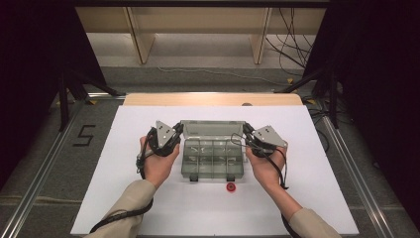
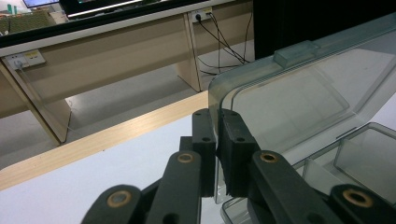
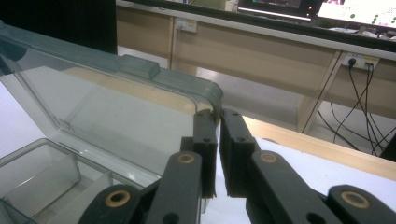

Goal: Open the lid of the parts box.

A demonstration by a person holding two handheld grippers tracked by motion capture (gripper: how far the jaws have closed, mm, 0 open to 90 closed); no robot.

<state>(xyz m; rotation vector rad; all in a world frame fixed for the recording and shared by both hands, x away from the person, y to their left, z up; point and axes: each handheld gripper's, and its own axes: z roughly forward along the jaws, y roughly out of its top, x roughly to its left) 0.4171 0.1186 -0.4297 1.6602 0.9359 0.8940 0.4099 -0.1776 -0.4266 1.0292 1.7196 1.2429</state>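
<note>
A clear smoky plastic compartment box sits mid-table on the white sheet, its lid raised upright at the back. My left gripper pinches the lid's left corner, and my right gripper pinches its right corner. In the left gripper view the black jaws are shut on the lid's thin edge, with the lid stretching off to the right. In the right gripper view the jaws clamp the lid's rounded corner. Empty compartments lie below.
A small red round piece lies on the white sheet just in front of the box. A wooden table edge runs along the back. Beyond it are floor, desk legs and cables.
</note>
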